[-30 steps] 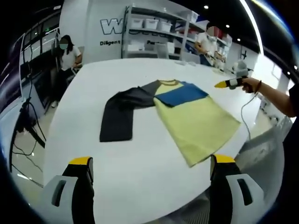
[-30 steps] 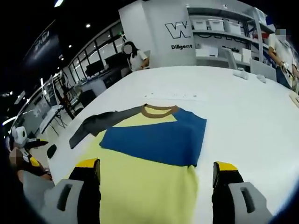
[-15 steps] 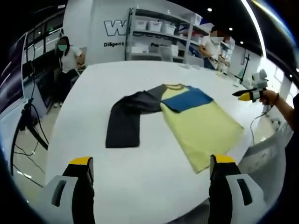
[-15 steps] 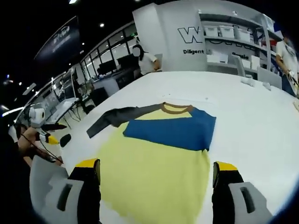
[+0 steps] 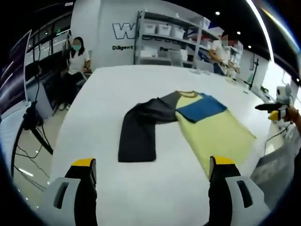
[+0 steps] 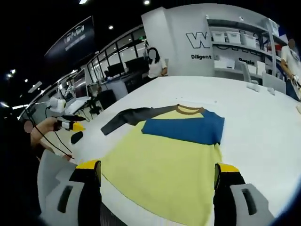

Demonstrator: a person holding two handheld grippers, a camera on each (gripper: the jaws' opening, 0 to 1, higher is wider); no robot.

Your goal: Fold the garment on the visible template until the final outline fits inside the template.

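Both tools withdrawn; one garment (image 5: 188,125), one table (image 5: 108,89).

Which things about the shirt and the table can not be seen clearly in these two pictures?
- Template outline: none can be made out on the white table in either view.
- Blue sleeve: folded over the yellow shirt body; its cuff is not distinguishable.
- Shirt hem: in the right gripper view, the near edge drops behind the right gripper.
- Wall lettering: cut off by shelving in the left gripper view.

a lab or showroom: storage shelving (image 5: 169,40), wall lettering (image 6: 207,44), wide white table (image 5: 108,94).
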